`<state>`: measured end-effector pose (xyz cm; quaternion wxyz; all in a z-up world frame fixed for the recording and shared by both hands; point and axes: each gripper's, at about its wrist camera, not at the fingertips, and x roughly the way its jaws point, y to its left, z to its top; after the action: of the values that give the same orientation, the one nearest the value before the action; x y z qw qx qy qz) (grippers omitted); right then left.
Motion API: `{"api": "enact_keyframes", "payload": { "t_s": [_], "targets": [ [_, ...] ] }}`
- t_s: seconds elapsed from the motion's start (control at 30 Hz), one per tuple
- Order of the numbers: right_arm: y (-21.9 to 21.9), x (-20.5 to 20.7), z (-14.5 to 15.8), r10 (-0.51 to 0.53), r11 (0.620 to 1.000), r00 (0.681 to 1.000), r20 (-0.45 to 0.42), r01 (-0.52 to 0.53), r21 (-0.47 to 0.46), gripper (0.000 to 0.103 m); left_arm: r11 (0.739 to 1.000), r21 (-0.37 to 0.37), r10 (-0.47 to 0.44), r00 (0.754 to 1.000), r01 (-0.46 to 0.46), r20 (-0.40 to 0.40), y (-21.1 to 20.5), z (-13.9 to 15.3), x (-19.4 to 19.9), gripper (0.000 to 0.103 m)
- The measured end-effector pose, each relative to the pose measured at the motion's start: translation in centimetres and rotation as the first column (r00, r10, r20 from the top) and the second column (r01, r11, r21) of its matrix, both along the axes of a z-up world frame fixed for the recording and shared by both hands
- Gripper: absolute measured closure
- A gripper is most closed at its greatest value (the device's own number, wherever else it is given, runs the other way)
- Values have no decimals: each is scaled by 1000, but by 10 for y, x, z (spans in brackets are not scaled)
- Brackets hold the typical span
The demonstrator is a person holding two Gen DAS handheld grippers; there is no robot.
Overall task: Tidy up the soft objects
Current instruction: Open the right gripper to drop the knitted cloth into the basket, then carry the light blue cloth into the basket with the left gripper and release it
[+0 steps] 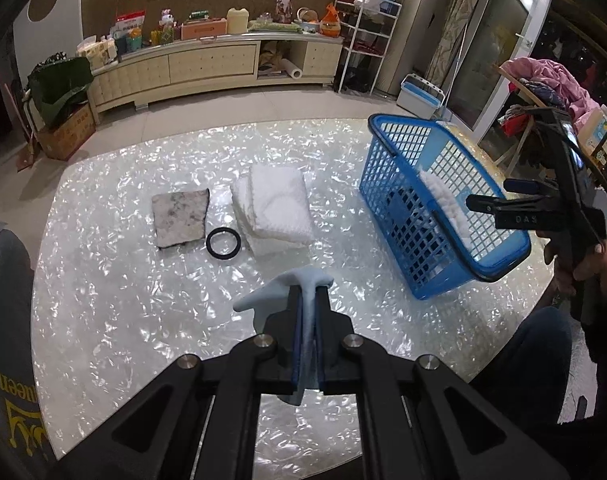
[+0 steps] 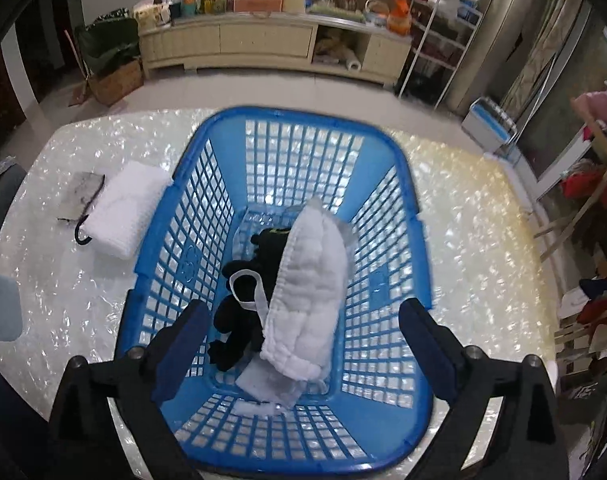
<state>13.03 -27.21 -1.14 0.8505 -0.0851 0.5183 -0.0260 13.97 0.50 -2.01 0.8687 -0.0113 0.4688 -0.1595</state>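
Hovering over a blue basket (image 2: 407, 184) that is holding a white quilted cloth (image 2: 311, 292) and a black soft item (image 2: 243, 312), the right gripper (image 2: 299, 336) is gaping wide and empty, while the left gripper (image 1: 308, 292) is pinching a pale blue cloth (image 1: 279, 288) above the table (image 1: 123, 320).

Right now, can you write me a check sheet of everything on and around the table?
Surface: shiny pearly table.
Job's things: blue basket holds white quilted cloth and black soft item; folded white towel on table.
Clutter: grey stone tile, black ring.
Grippers: left gripper shut on pale blue cloth; right gripper open above basket.
Cables: nothing seen.
Surroundings: cream cabinet, white rack.
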Motion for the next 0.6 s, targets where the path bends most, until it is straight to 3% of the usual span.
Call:
{"api": "enact_keyframes", "payload": {
  "t_s": [0.23,0.6],
  "targets": [
    [-14,-33,26,-11,999,993,122,6,42,1,1000,3,-16,999,16,43,-15,24,-1,98],
    [-40,-40,18,-99,992,986,133,88,86,1,995,18,-104,986,103,127,-68,66,26,98]
  ]
}}
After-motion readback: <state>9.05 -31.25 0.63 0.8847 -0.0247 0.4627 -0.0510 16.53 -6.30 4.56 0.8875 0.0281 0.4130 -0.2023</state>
